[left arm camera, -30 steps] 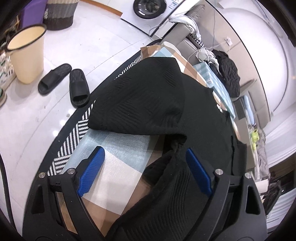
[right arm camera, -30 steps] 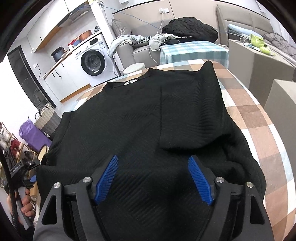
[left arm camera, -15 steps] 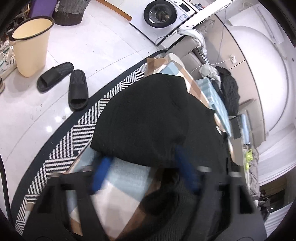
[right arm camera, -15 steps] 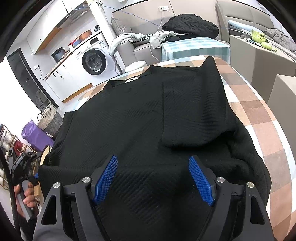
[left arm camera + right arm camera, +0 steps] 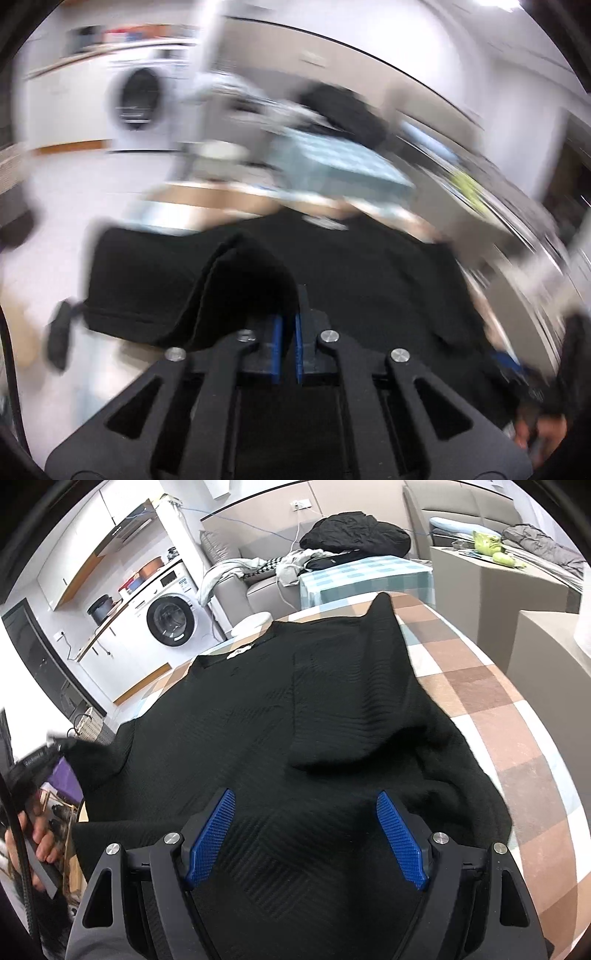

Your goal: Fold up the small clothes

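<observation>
Closing on a raised fold of the black knit sweater (image 5: 258, 280), left gripper (image 5: 288, 328) with blue pads nearly together, cloth draped over and between them. Hovering wide open, holding nothing, right gripper (image 5: 306, 834) above the sweater's near hem. Spread flat across the checked tablecloth (image 5: 491, 709), collar at the far side.

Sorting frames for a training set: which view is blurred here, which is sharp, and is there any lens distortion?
Left wrist view: heavy motion smear over the room and the washing machine; only the left gripper, closing on a fold of the black sweater, stays crisp. Right wrist view: sharp, evenly lit, the sweater's knit clear; fisheye bends the checked tablecloth, corners dark.
</observation>
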Available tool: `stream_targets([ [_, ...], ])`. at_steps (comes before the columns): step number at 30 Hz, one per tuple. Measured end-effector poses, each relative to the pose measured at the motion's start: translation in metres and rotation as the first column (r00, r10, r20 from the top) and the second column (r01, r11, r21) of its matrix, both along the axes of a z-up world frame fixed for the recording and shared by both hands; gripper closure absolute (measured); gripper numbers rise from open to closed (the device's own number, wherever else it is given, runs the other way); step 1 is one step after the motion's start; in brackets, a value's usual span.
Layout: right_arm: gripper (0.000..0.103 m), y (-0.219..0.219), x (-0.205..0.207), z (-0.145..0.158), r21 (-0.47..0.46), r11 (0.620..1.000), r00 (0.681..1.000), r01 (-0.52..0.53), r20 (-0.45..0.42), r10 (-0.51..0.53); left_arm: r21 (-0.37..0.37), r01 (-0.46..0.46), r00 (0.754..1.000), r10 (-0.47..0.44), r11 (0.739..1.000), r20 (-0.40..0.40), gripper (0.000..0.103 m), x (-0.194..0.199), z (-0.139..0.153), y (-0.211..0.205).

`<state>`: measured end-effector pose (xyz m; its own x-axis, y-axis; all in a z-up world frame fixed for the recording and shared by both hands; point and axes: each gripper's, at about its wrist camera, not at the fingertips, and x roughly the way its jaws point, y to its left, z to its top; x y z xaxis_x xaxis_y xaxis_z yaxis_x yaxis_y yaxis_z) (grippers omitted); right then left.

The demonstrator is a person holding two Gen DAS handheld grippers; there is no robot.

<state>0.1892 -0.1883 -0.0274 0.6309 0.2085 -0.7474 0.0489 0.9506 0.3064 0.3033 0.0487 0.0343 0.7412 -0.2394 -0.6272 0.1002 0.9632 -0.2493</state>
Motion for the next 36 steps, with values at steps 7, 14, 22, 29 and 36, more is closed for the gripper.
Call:
stream_targets([
  [7, 0.022, -0.014, -0.006, -0.003, 0.003, 0.999, 0.999, 0.041, -0.013, -0.041, -0.002, 0.052, 0.990, -0.051, 0.999, -0.135, 0.038, 0.001, -0.047, -0.020],
  [14, 0.022, -0.012, -0.006, -0.005, 0.005, 1.000, 1.000, 0.022, -0.020, -0.021, -0.048, -0.142, 0.970, 0.129, 0.989, -0.207, 0.038, 0.019, -0.078, 0.028],
  [22, 0.022, -0.017, -0.009, -0.008, 0.007, 0.999, 0.999, 0.040, -0.033, -0.040, -0.050, -0.296, 0.920, 0.271, 0.954, -0.284, 0.039, 0.064, -0.113, 0.078],
  [29, 0.022, -0.019, -0.009, -0.010, -0.001, 0.999, 0.998, 0.050, -0.045, -0.050, 0.038, -0.326, 0.915, 0.325, 0.945, -0.239, 0.092, 0.085, -0.105, 0.081],
  [36, 0.022, -0.021, -0.009, -0.013, 0.005, 0.998, 0.997, 0.058, -0.051, -0.058, 0.115, -0.284, 0.930, 0.303, 0.952, -0.210, 0.092, 0.087, -0.084, 0.069],
])
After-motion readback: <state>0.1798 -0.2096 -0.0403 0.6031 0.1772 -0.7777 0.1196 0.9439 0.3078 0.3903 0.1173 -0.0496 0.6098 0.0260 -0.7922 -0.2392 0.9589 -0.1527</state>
